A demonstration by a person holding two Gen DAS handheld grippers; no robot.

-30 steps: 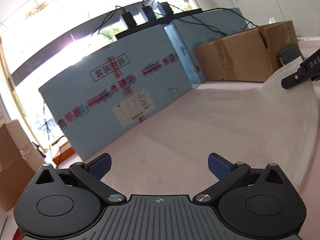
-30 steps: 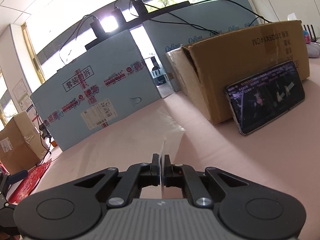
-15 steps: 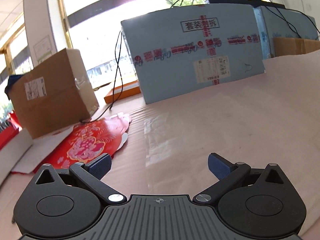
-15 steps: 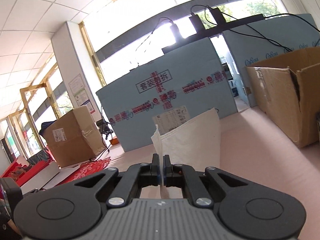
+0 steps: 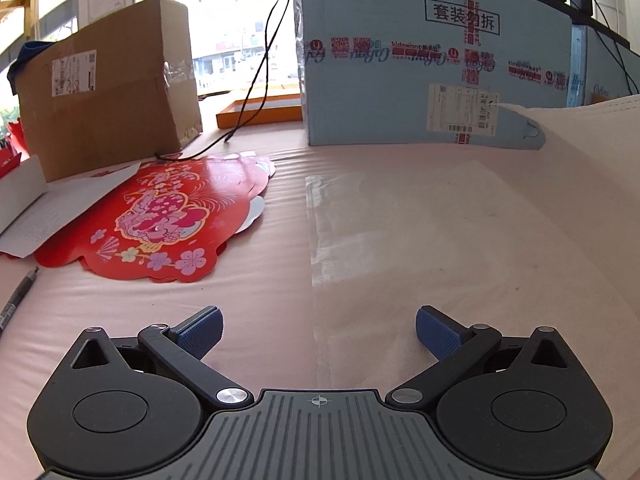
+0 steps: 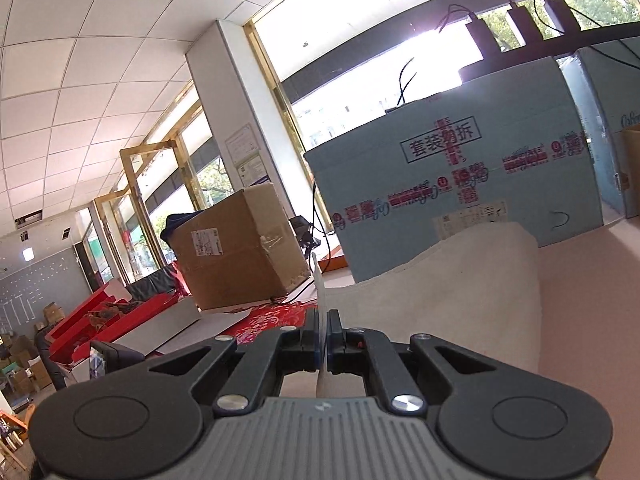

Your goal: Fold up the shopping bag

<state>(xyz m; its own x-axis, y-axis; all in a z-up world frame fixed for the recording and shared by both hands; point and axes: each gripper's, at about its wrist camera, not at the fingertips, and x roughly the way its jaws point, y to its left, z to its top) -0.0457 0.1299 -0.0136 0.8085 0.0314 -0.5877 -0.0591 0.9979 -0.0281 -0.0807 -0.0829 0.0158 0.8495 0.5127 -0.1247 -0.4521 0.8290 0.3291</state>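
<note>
**Q:** Meanwhile, what has changed?

**A:** Over the last second the right tool (image 6: pixel 323 338), jaws clamped on an edge of the off-white non-woven fabric shopping bag (image 6: pixel 460 292), has raised that part off the pink bench (image 6: pixel 592 280) and swung leftward; a fold-over looks to be under way. The left tool (image 5: pixel 319 330), jaws wide apart and holding nothing, now hovers over the bag's flat part.

**Q:** How do the views differ?

**A:** Only the left view shows the flat portion and the red floral paper cut-out (image 5: pixel 160 216); only the right shows the pinch.
</note>
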